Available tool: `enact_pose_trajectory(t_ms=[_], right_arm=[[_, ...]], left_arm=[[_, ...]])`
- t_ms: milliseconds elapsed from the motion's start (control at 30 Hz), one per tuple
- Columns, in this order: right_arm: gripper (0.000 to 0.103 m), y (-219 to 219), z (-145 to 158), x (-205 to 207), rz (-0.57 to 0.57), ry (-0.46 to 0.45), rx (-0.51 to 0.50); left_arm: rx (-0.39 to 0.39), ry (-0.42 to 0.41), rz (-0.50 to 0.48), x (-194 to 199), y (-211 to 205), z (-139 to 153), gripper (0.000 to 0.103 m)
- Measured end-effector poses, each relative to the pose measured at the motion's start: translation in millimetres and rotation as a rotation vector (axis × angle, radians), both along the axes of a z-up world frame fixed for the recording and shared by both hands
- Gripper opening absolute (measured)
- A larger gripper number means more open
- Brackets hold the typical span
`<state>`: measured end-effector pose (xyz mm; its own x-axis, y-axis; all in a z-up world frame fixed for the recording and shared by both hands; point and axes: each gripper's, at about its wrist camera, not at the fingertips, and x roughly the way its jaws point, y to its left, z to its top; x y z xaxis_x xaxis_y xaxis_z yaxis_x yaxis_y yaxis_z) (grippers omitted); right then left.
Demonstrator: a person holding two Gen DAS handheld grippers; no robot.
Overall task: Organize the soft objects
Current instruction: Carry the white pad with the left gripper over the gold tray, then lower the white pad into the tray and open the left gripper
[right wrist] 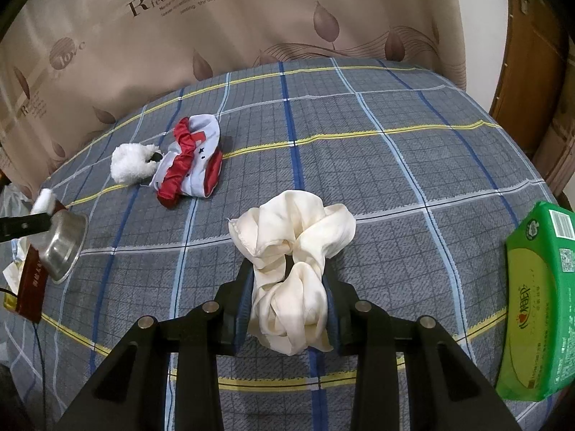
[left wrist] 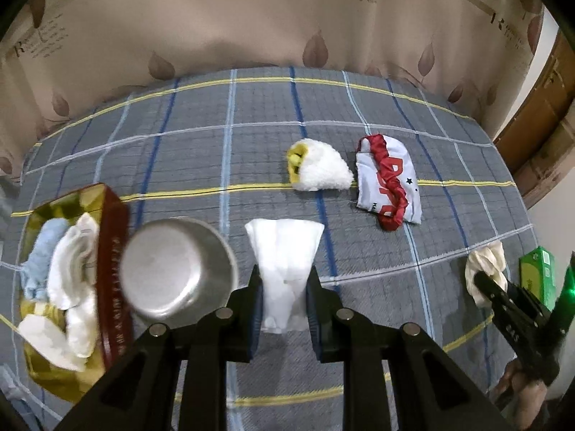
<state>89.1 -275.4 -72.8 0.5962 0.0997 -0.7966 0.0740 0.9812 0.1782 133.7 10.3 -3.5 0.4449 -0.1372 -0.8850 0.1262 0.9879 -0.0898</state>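
Note:
My left gripper (left wrist: 284, 280) is shut on a folded white cloth (left wrist: 285, 251) and holds it above the plaid bed. My right gripper (right wrist: 289, 282) is shut on a crumpled cream silk cloth (right wrist: 291, 248); it also shows at the right in the left wrist view (left wrist: 483, 273). A fluffy white and yellow item (left wrist: 316, 167) and a red and white cloth (left wrist: 390, 183) lie further back on the bed. A gold and red box (left wrist: 115, 262) at the left holds several soft cloths (left wrist: 68, 265).
A steel bowl (left wrist: 176, 273) sits next to the box, left of my left gripper. A green tissue pack (right wrist: 539, 305) lies at the bed's right edge. A beige curtain (left wrist: 251, 18) hangs behind the bed. A wooden door (right wrist: 532, 72) stands at the right.

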Motion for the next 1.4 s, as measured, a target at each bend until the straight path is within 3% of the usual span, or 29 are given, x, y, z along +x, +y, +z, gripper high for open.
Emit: enact_pose_trajectory(t_ms=[200,700,933,1167,1400], right_arm=[[0.032,1,-1,1,0.001,0.001,-0.007],[0.032,2,-2,1,0.01,0.007,-0.021],[0.032,5,-3,1,0.017,0.012,-0.026],[0.032,6,-5,1,0.015,0.018,-0.03],[0.032,5,-7,2,0.017,0.025,-0.032]], left_arm=[[-0.011,-0.001,0.049,-16,41,12,0.022],[0.084,-0.032,0.281,-29,170,33,0.022],[0.117,0.003,0.345,-22,208,21,0.022],[0.11,0.03,0.352,-12,222,4,0.023],[0.086,0.096,0.373,-3,231,-12,0.052]])
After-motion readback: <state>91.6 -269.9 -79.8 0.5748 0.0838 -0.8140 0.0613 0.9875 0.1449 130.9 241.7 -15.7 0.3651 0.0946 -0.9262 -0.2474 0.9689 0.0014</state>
